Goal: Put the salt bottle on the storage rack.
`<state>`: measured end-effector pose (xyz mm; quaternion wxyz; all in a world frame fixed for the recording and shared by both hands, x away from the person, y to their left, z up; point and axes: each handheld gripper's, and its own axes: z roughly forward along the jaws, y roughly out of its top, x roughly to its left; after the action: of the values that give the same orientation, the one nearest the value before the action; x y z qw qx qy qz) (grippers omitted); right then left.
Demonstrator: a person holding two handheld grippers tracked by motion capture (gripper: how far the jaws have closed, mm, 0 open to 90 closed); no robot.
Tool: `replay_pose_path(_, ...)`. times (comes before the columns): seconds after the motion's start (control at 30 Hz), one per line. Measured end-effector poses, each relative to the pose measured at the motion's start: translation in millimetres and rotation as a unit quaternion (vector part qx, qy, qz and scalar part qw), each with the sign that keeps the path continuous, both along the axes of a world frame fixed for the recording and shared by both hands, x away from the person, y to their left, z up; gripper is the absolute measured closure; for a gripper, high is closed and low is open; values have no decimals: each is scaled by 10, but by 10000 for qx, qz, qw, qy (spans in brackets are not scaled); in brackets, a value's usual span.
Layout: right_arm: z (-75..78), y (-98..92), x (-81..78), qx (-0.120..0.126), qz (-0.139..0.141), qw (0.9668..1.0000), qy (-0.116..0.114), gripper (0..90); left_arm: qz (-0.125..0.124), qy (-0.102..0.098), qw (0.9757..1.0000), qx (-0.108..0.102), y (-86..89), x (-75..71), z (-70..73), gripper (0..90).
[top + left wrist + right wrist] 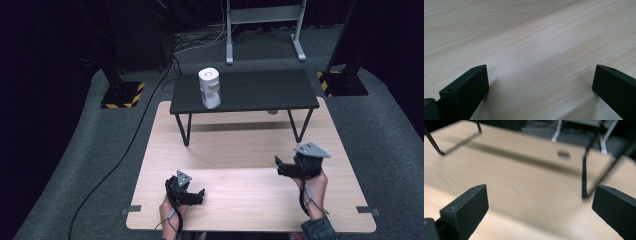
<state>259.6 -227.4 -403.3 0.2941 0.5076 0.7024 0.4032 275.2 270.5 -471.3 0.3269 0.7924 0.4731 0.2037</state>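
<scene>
A white cylindrical device (pixel 209 87) stands upright on the left part of a low black shelf (pixel 260 92), which rests on the far half of the light wooden table (pixel 240 150). My left gripper (pixel 199 196) lies low over the table's near left, jaws pointing right and open; its own view has an empty gap (pixel 540 80) over bare wood. My right gripper (pixel 279 166) hovers at the near right, open, jaws pointing left. The right gripper view is blurred: nothing between the jaws (pixel 540 200), and a shelf leg (pixel 585 175) ahead.
Thin black legs (pixel 186 129) lift the shelf above the table. A round hole (pixel 564 155) sits in the tabletop under the shelf. Stands with yellow-black striped bases (pixel 122 95) (pixel 342 82) flank the table's far corners. A black cable (pixel 125 145) runs over the carpet at left.
</scene>
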Motion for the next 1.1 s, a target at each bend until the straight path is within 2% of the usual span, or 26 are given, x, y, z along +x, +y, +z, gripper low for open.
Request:
replay_pose_path(0.13, -242, -276, -238, 280, -424, 9983, 297, 0, -1, 5, 10000, -4, 2, 2, 0, 2)
replay_pose_path(0.2, -328, -361, -350, 297, -623, 9968, 404, 0, 1, 6, 10000, -3, 2, 3, 1, 2)
replay_pose_path(0.33, -456, -490, -547, 273, -948, 9941, 453, 0, 12, 8, 10000, -2, -3, 5, 1, 2)
replay_pose_path(0.43, -542, -576, -621, 281, -1084, 9926, 477, 0, 6, 11, 10000, 4, -5, 8, 3, 2)
replay_pose_path(0.63, -646, -664, -628, 377, -1137, 9910, 593, 0, 7, 11, 10000, 3, -5, 7, 3, 2)
replay_pose_path(0.7, -676, -646, -611, 300, -1091, 9915, 643, 0, 7, 11, 10000, 5, -6, 8, 3, 2)
replay_pose_path(0.83, -719, -641, -596, 363, -1089, 9910, 690, 0, 14, 14, 10000, -8, -6, 7, 2, 2)
replay_pose_path(0.97, -747, -620, -557, 312, -1048, 9910, 777, 0, 3, 8, 10000, 2, -5, 7, 2, 2)
replay_pose_path(1.07, -767, -553, -552, 199, -1148, 9904, 741, 0, 1, 3, 10000, 4, -6, 5, 1, 2)
replay_pose_path(1.1, -768, -552, -545, 230, -1159, 9902, 745, 0, 8, 7, 10000, -8, -7, 5, 0, 2)
